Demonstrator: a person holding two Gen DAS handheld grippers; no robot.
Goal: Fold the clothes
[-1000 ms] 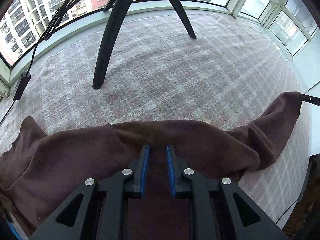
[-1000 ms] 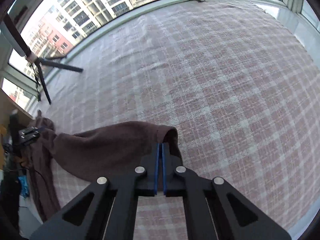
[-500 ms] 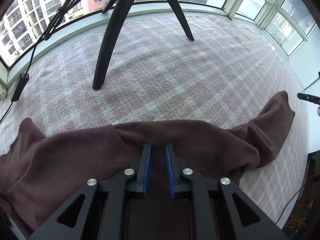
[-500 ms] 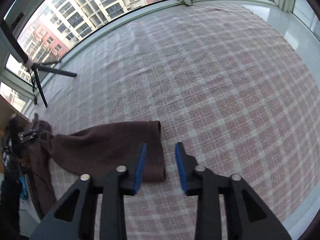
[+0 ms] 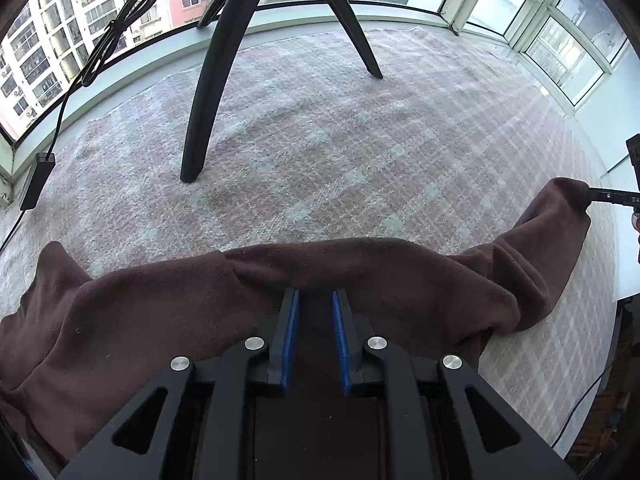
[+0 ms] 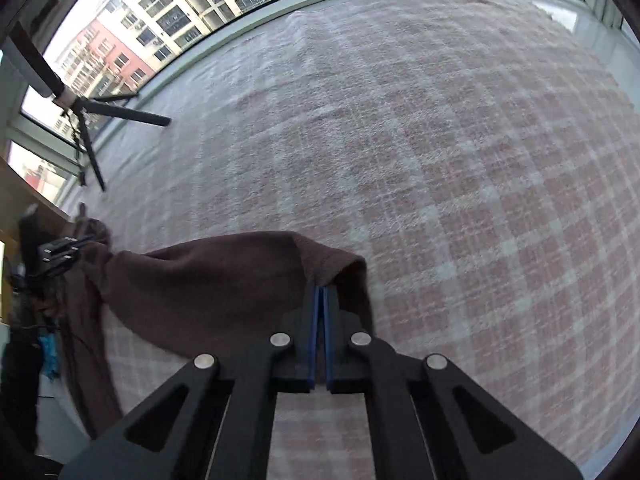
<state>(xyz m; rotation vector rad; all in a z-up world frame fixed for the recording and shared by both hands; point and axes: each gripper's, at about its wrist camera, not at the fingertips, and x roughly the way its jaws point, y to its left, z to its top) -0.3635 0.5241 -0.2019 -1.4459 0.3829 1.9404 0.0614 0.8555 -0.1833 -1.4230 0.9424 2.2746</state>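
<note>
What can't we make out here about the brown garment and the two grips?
- Brown garment: left wrist view, near part hidden under the left gripper; lower left cut by the frame edge, so its type is unclear.
- Right gripper: right wrist view, blurred; a raised fold hides the pad tips.
- Far-left clutter: too dark, small.

Matt brown fleece garment [image 5: 160, 320] lies on a rough woven checked cloth [image 5: 320, 152]; glossy black tripod legs [image 5: 200, 112].
</note>
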